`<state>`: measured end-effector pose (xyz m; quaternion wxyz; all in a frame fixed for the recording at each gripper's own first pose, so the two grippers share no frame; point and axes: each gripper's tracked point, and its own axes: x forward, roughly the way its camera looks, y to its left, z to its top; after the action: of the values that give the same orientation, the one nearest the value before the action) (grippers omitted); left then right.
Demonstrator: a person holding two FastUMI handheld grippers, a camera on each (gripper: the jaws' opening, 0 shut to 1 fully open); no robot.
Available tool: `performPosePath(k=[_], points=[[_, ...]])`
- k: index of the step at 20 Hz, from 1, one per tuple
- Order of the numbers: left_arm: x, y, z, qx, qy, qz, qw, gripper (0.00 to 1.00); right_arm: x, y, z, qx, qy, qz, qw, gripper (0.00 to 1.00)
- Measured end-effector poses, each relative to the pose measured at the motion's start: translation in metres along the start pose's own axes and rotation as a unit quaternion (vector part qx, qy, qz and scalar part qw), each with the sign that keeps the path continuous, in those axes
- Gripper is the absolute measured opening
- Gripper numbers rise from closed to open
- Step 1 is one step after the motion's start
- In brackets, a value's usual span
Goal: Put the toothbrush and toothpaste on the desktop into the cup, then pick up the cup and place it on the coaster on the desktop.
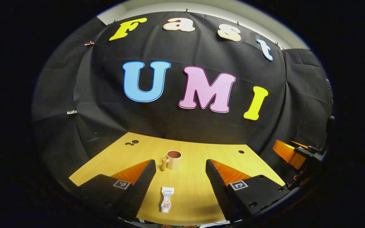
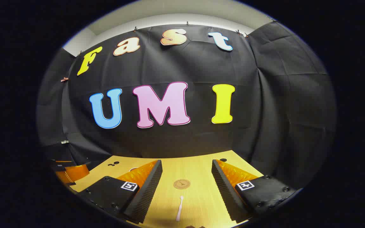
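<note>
Evidently nothing has been picked up yet. In the left gripper view the left gripper (image 1: 180,186) hangs above the wooden tabletop (image 1: 198,190) with its fingers spread wide and empty, and the toothpaste tube (image 1: 166,199) lies flat between them at the lower centre of the frame, cap end nearest the camera, so the gripper looks lined up to come down on it. Beyond the tube, at the frame's centre, the mug-style cup (image 1: 174,160) stands upright with its handle to the left and its mouth open. The tube carries print, but it is too small to read. At the right edge of this view the other gripper's body and a bit of the hand holding it appear.

In the right gripper view the right gripper (image 2: 187,190) is likewise parted and holds nothing. The toothbrush (image 2: 179,209) lies on the tabletop between its fingers at the bottom centre, head pointing away, and just beyond it sits the round coaster (image 2: 182,184), bare, with a small stamped emblem too faint to make out. Each gripper seems assigned the item straight ahead of it. Square coded markers sit on the finger mounts.
</note>
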<state>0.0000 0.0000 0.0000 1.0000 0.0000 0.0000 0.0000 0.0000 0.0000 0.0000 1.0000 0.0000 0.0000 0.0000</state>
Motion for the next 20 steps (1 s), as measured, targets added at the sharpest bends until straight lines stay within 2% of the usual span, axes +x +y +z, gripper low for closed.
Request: performPosePath(k=[8, 11, 15, 20], points=[[0.009, -0.002, -0.008, -0.008, 0.015, 0.007, 1.0, 0.97, 0.008, -0.009, -0.007, 0.008, 0.01, -0.001, 1.0, 0.96], [0.013, -0.001, -0.012, -0.001, 0.024, 0.009, 1.0, 0.97, 0.017, -0.02, -0.009, 0.005, 0.013, -0.014, 1.0, 0.96], [0.017, -0.004, -0.015, -0.01, 0.03, 0.004, 1.0, 0.98, 0.026, -0.022, -0.014, -0.003, 0.015, -0.01, 1.0, 0.98], [0.023, 0.007, -0.014, -0.005, 0.027, 0.021, 0.999, 0.98, 0.034, -0.021, -0.013, 0.001, 0.015, 0.001, 1.0, 0.98]])
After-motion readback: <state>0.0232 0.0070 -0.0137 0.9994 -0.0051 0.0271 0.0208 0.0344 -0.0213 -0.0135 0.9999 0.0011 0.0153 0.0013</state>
